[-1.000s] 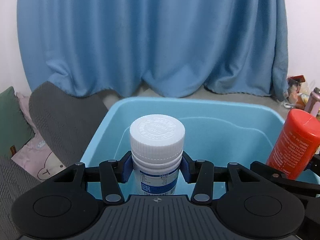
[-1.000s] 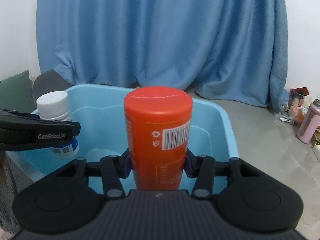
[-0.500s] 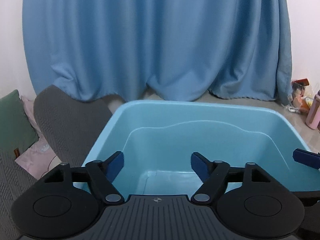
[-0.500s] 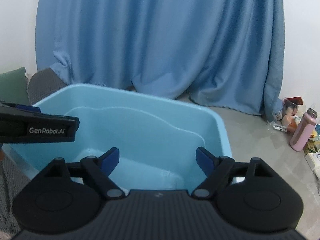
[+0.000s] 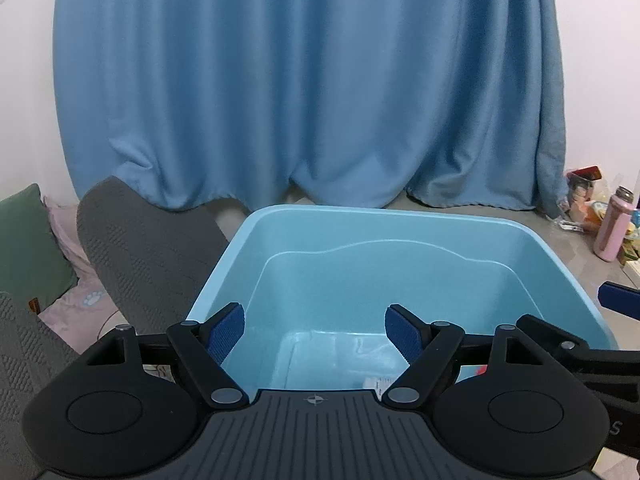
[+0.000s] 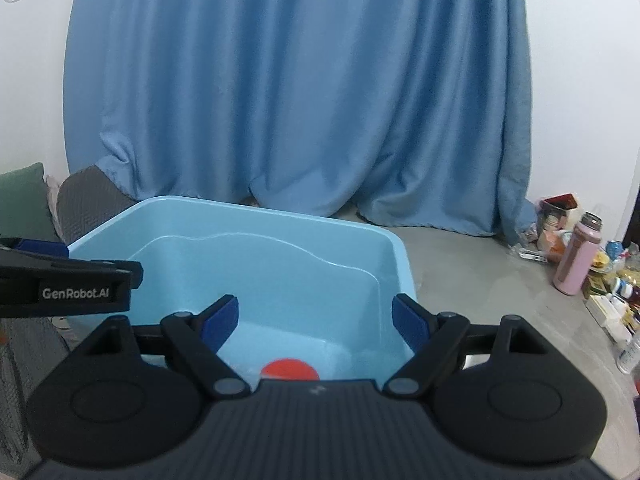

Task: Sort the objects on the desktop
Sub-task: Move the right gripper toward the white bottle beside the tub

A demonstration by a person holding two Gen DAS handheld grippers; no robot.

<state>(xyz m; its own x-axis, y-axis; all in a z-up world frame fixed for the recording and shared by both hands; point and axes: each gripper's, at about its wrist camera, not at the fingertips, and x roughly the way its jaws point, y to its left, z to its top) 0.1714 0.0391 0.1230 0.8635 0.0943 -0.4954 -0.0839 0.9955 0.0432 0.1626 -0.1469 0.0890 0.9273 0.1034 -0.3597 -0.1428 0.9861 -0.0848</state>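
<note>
Jaws of both the left gripper (image 5: 314, 330) and right gripper (image 6: 314, 322) gape wide and empty above the blue bin (image 5: 400, 216); the orange canister (image 6: 289, 369) lies below the right one, nearer it.

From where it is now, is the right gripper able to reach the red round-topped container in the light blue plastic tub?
Probably yes. The right gripper is open over the light blue plastic tub, the red round-topped container lies just below it, and nothing shows between them.

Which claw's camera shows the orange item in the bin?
The right claw: an orange round top shows in the light blue plastic bin. The left claw view shows only an orange sliver.
</note>
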